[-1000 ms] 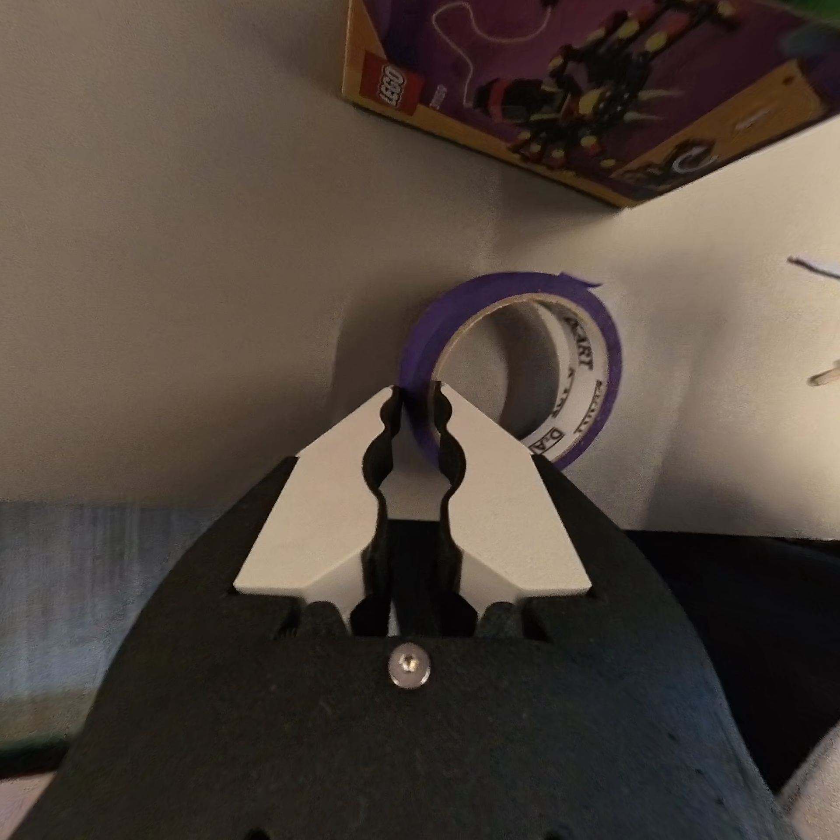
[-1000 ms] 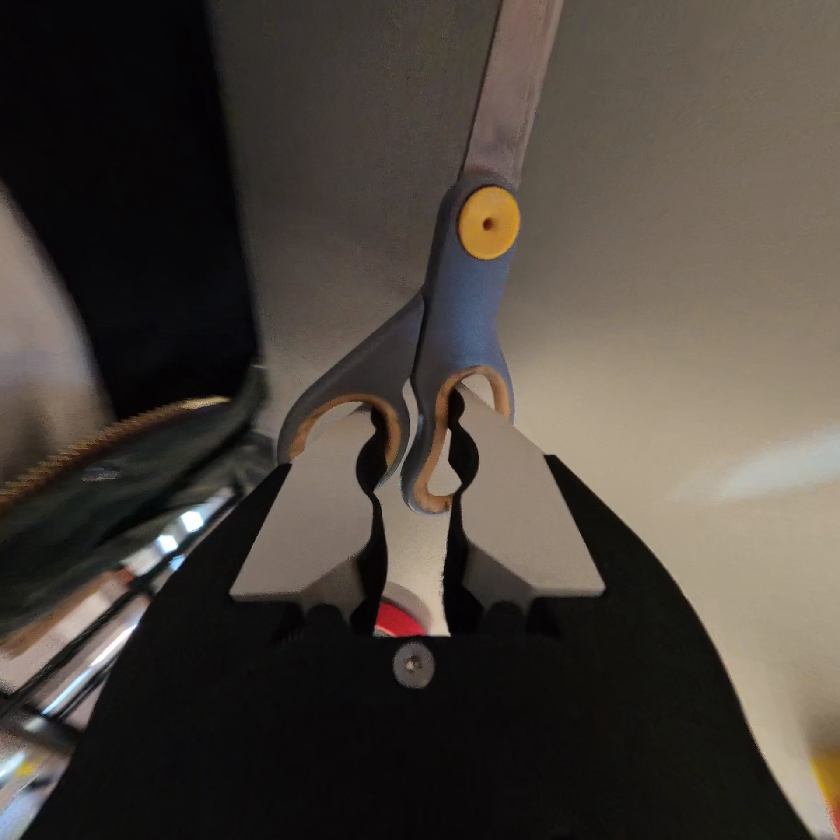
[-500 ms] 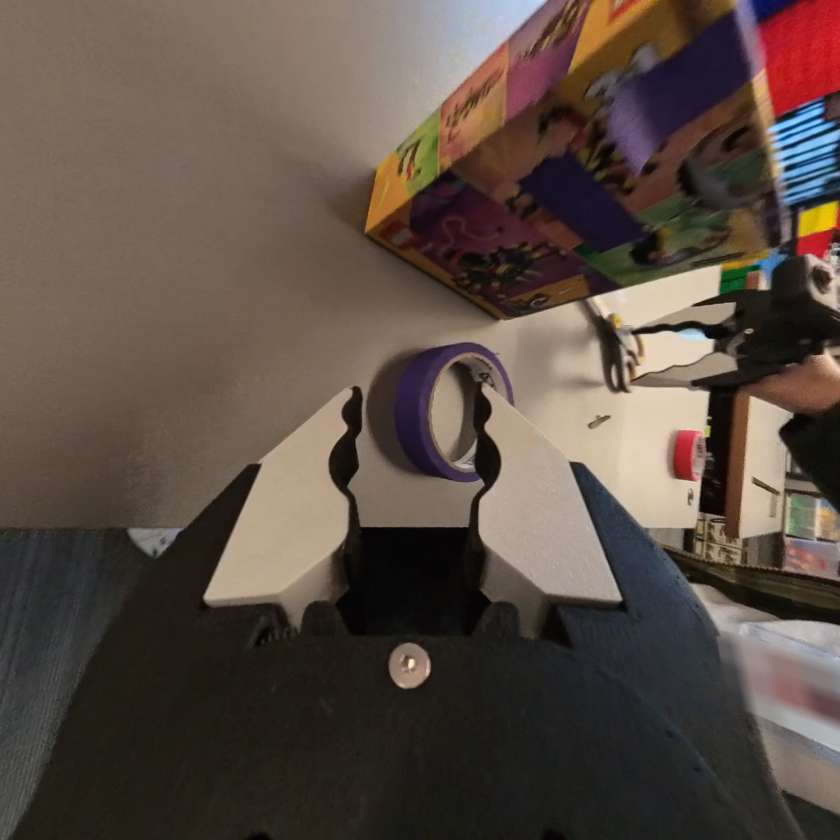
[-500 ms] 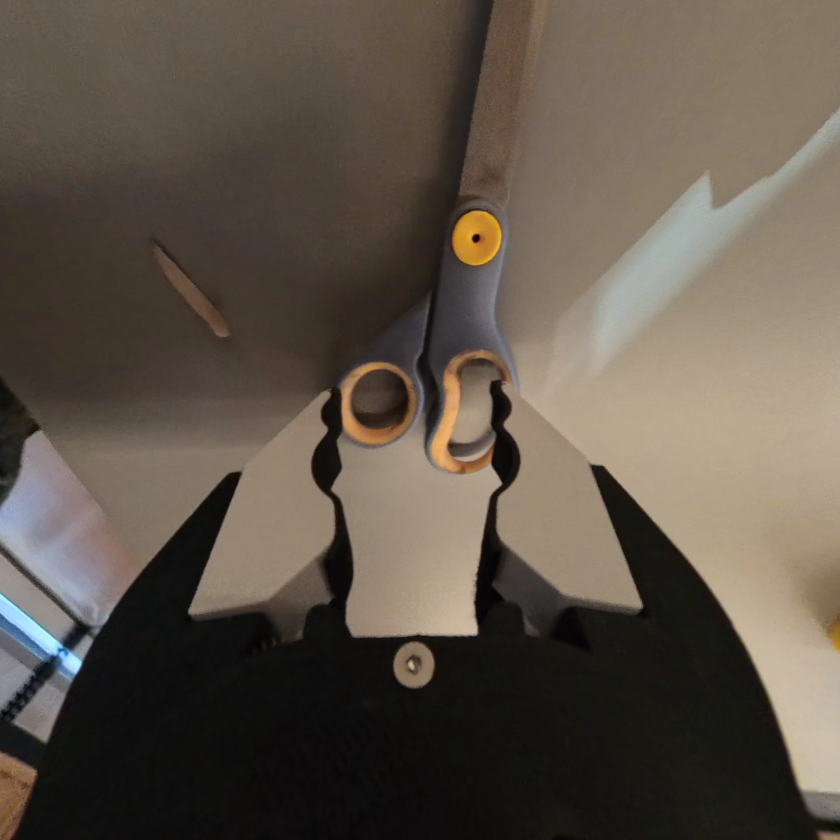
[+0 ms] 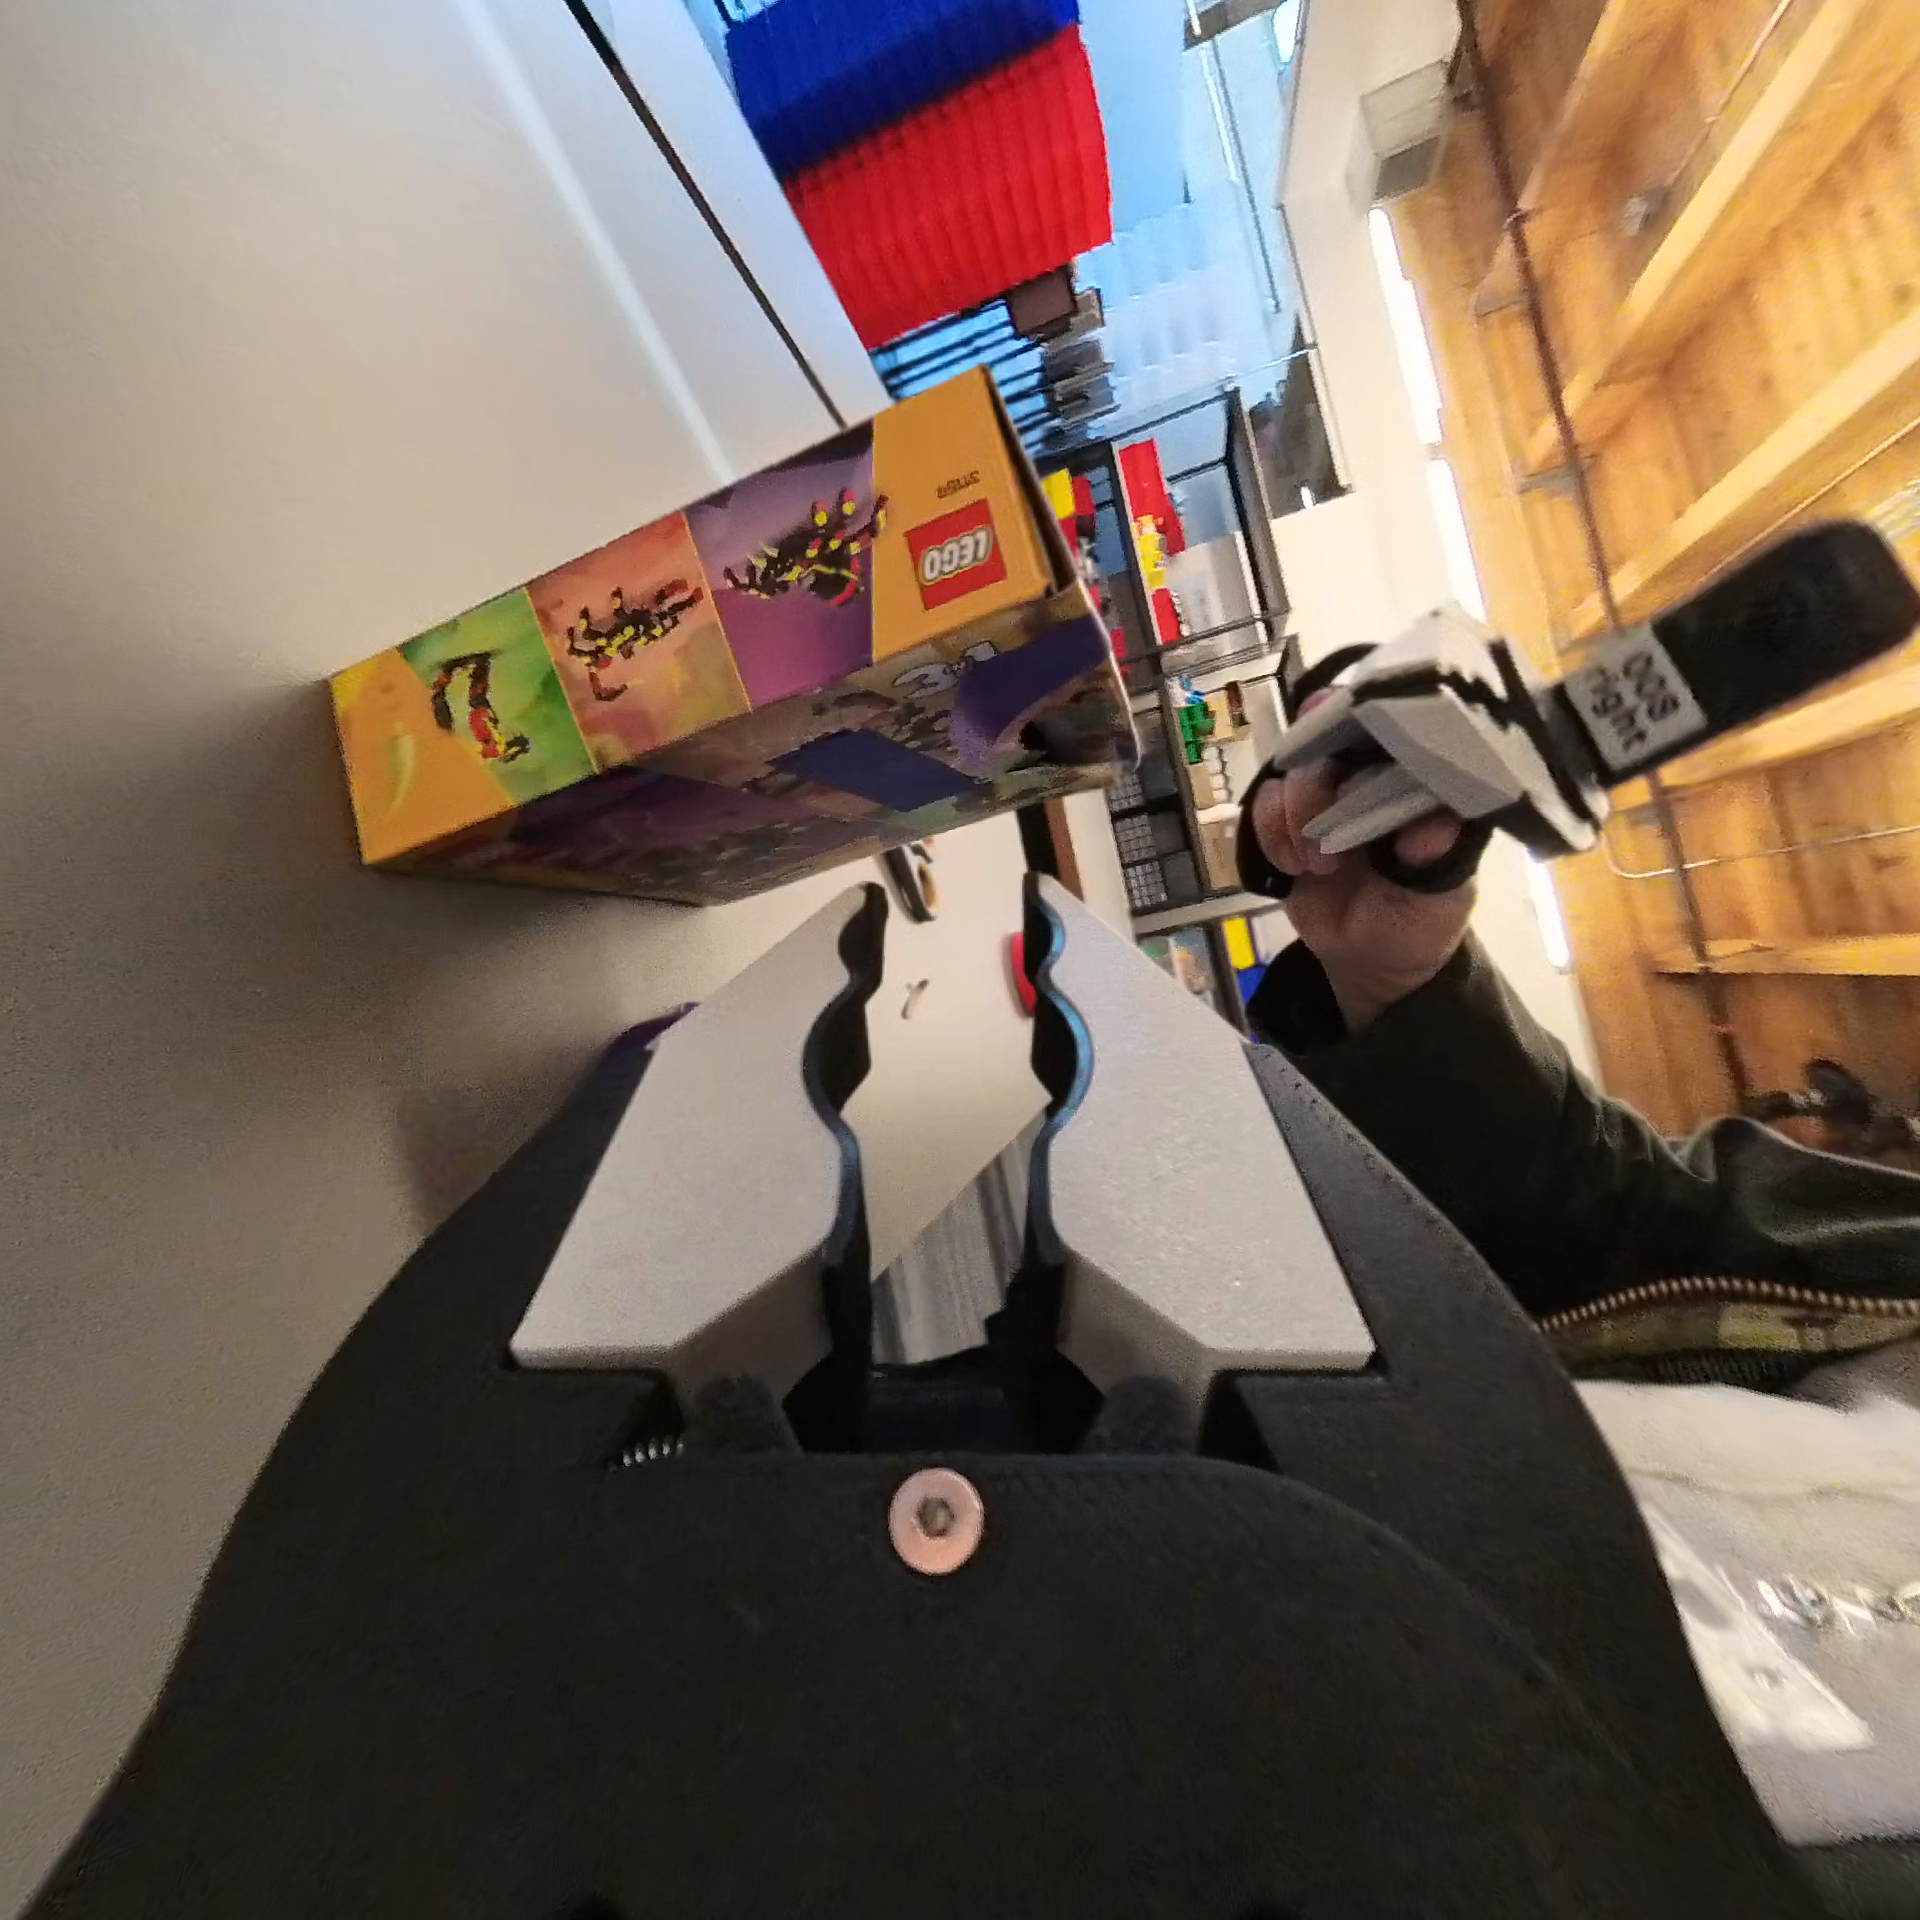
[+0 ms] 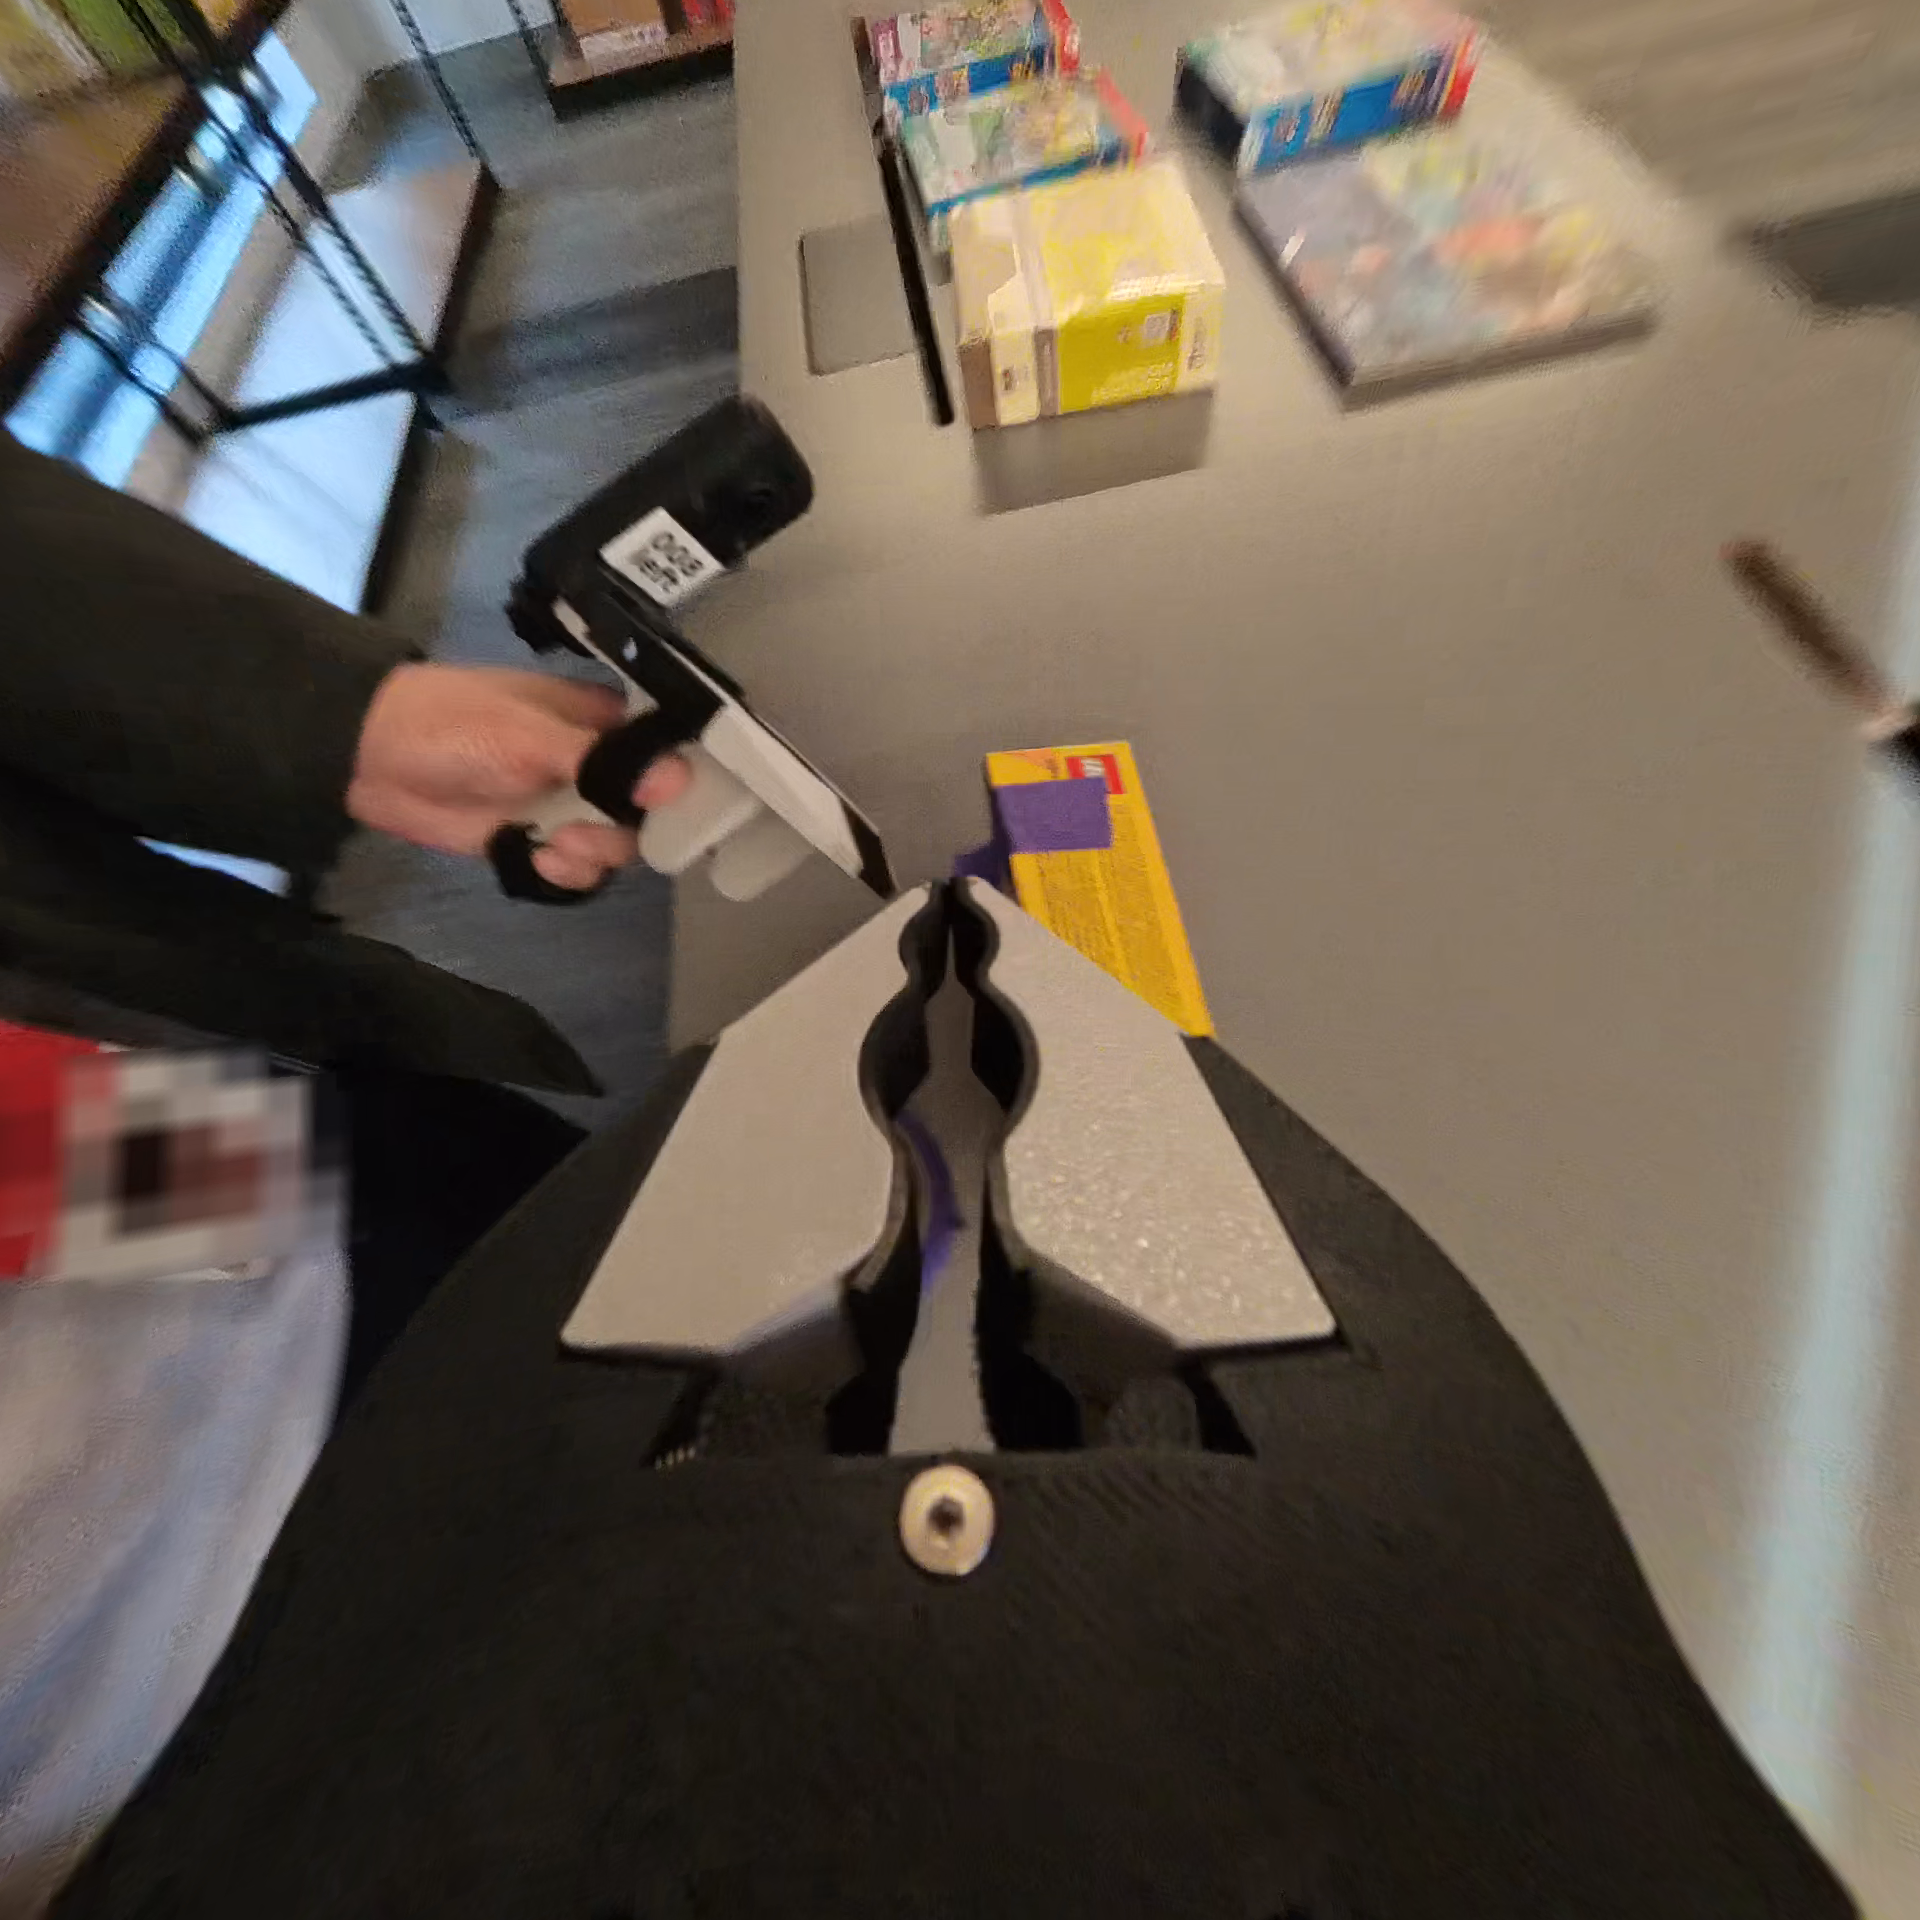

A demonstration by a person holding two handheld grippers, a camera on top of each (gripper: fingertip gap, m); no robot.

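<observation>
Fingers (image 5: 748, 1101) of the left gripper (image 5: 954, 914) sit apart with a clear gap, nothing held between them; white table (image 5: 208, 623) shows through the gap. Just beyond the tips, mid-frame in the left wrist view, a colourful toy box (image 5: 707, 665) lies on the table with a purple tape strip (image 5: 997, 696) on its end. A sliver of purple (image 5: 655, 1031) peeks out at the left finger's outer edge, too hidden to identify. Between the tips, farther off, a red disc-shaped object (image 5: 1016, 971) and a small scrap (image 5: 914, 995) lie on the table.

Right gripper (image 6: 954, 896) has its tips pressed together, nothing visibly clamped between them. In the left wrist view it shows at right-centre (image 5: 1299, 795), held by a hand (image 5: 1351, 914) in a dark sleeve.

In the right wrist view, the same box (image 6: 1101, 894) with purple tape (image 6: 1049, 816) lies just past the closed tips, centre frame. Left gripper appears left of centre (image 6: 810, 842), held in a hand (image 6: 478, 758), near the box. More boxes (image 6: 1091, 291) sit on the table at the top, blurred. Dark blurred object (image 6: 1808, 644) at the right edge, can't tell what it is.
</observation>
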